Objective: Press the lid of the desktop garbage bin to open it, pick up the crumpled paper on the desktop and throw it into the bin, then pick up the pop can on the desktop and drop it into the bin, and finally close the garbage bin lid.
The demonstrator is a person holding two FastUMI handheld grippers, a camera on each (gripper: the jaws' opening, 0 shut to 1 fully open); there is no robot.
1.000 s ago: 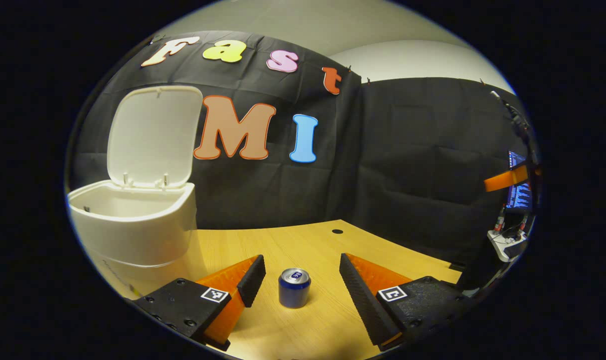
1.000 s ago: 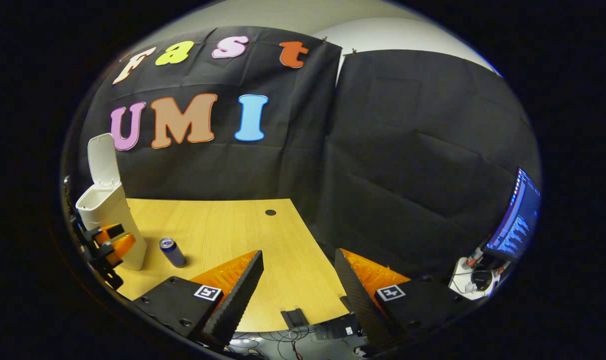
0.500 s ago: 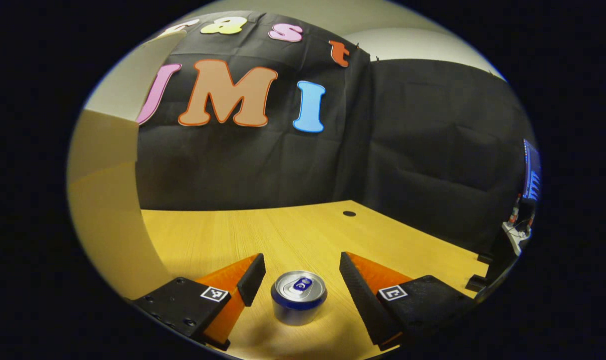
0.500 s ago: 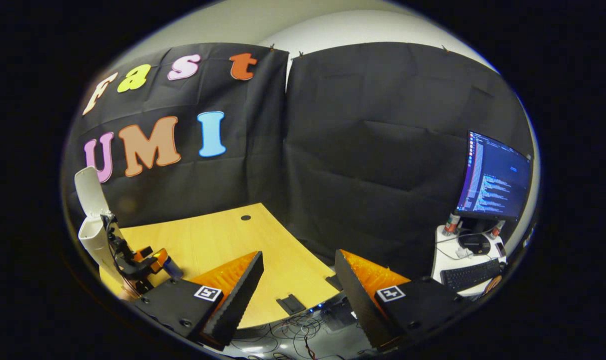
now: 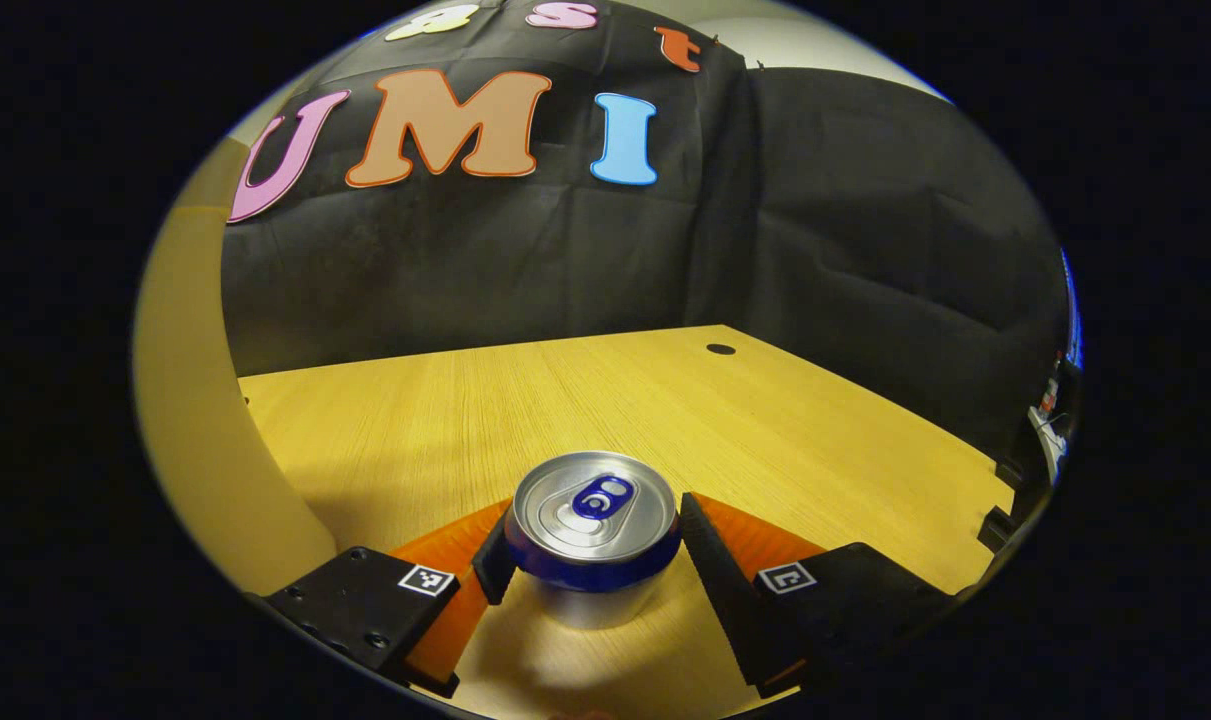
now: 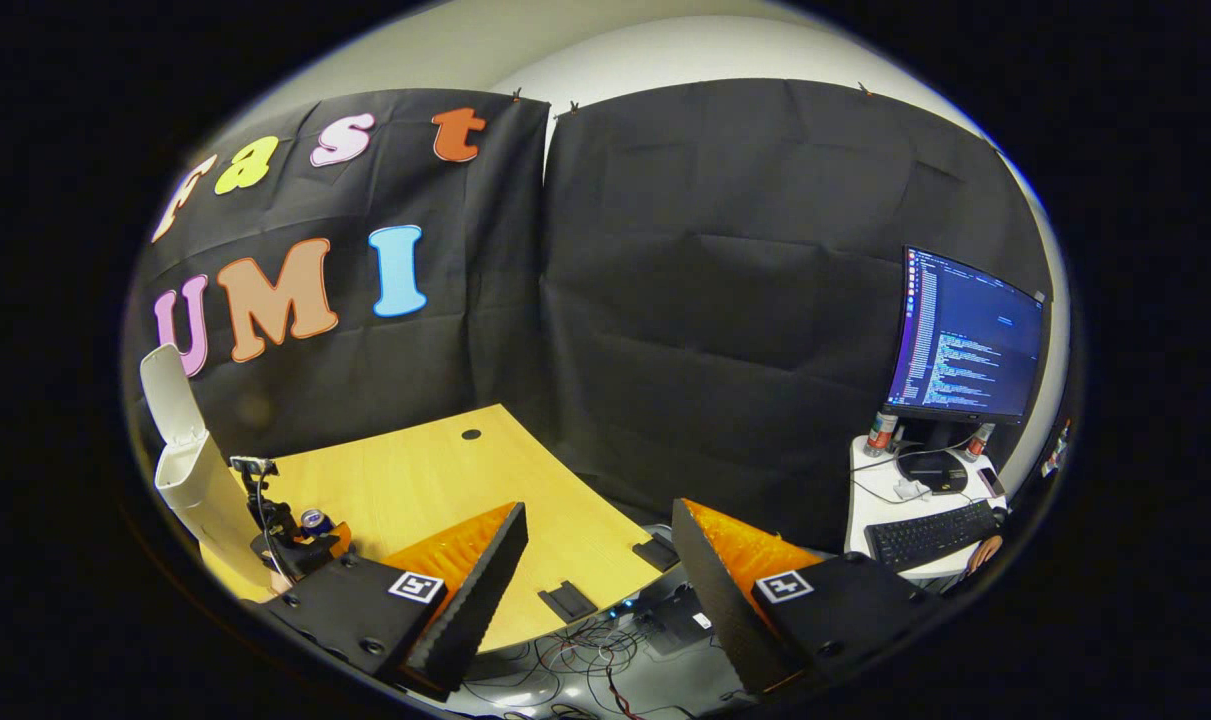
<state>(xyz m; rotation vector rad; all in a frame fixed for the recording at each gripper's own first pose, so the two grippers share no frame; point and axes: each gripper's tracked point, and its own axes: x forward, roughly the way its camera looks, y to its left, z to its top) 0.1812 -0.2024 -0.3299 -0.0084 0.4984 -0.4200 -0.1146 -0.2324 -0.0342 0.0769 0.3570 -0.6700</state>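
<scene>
1. The pop can stands upright on the desktop at the lower centre of the left gripper view, its silver top and pull tab facing up. Upright, it offers its round side to a grasp from either flank.

2. The left gripper brackets the can with one finger on each side, each close against the can's wall. Whether both already press on it cannot be told, so the grip reads as closing rather than secured. The can sits low between the fingers, probably so that it will not tip when lifted.

3. The garbage bin rises as a pale curved wall along the left edge of the left gripper view, just beside the can. In the right gripper view the bin stands at the lower left with its lid raised, ready to receive a drop. No crumpled paper lies on the visible desktop, so the can looks like the current step.

4. The right gripper hangs at the bottom centre of its own view, fingers spread wide and holding nothing, out past the desk's near edge, seemingly kept clear of the working hand.

5. At the right of that view a monitor and keyboard sit on a side table, well apart from the work.
</scene>
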